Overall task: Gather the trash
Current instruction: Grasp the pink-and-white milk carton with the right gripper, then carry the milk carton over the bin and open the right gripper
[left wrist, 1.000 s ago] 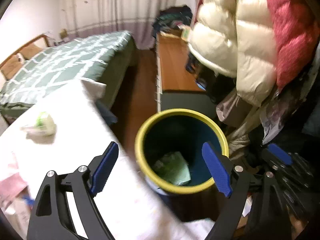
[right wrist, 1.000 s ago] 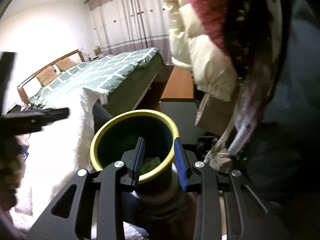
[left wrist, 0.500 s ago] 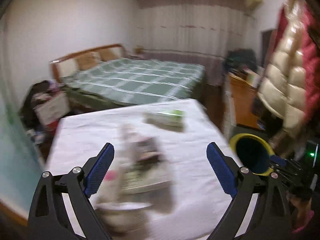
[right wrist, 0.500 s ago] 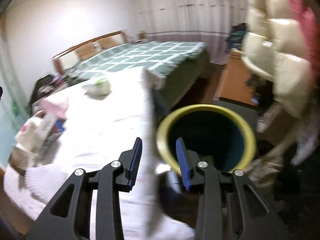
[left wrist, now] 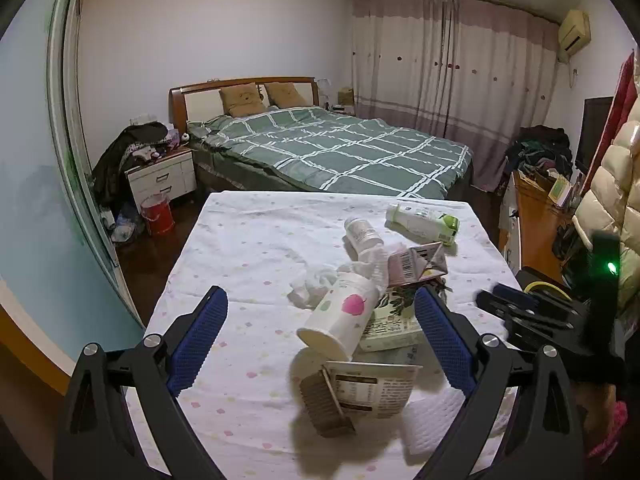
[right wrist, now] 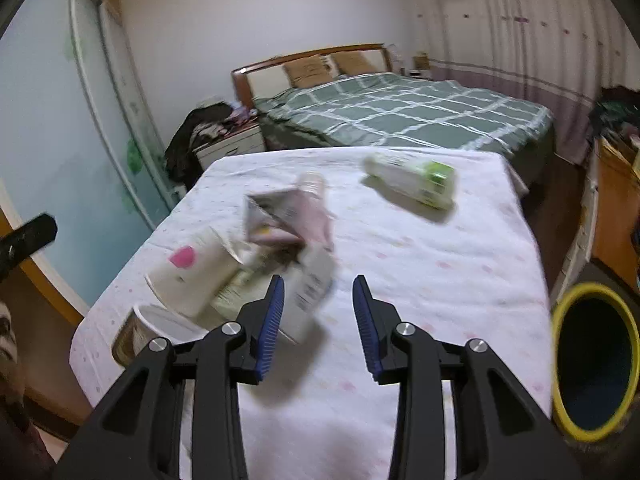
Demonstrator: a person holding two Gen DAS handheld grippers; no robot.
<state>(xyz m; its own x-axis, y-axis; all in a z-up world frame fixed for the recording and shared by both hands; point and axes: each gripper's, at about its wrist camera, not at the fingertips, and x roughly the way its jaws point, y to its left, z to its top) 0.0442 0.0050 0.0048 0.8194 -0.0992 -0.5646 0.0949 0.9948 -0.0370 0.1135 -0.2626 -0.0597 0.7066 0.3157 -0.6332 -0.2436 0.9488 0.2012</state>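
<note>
A heap of trash lies on the table with the white spotted cloth (left wrist: 248, 248): a white bottle with a pink spot (left wrist: 344, 316) (right wrist: 192, 276), a pink carton (left wrist: 416, 264), a crumpled tissue (left wrist: 312, 284), a small white jar (left wrist: 362, 234) and a labelled paper tub (left wrist: 360, 396). A green-capped bottle (left wrist: 422, 218) (right wrist: 412, 180) lies apart, farther back. My left gripper (left wrist: 318, 296) hangs open above the heap and touches nothing. My right gripper (right wrist: 319, 280) is open and empty, just right of the heap. The yellow-rimmed bin (right wrist: 592, 360) stands off the table's right edge.
Beyond the table are a green checked bed (left wrist: 340, 148), a nightstand (left wrist: 164, 176) piled with clothes and a red bucket (left wrist: 158, 214). A wooden cabinet (left wrist: 536, 216) and a hanging puffer jacket (left wrist: 616, 184) crowd the right side, near the bin.
Both grippers have swung from over the bin leftward to the table. The left gripper's jaws have spread a little wider. The right gripper's view is still blurred by motion.
</note>
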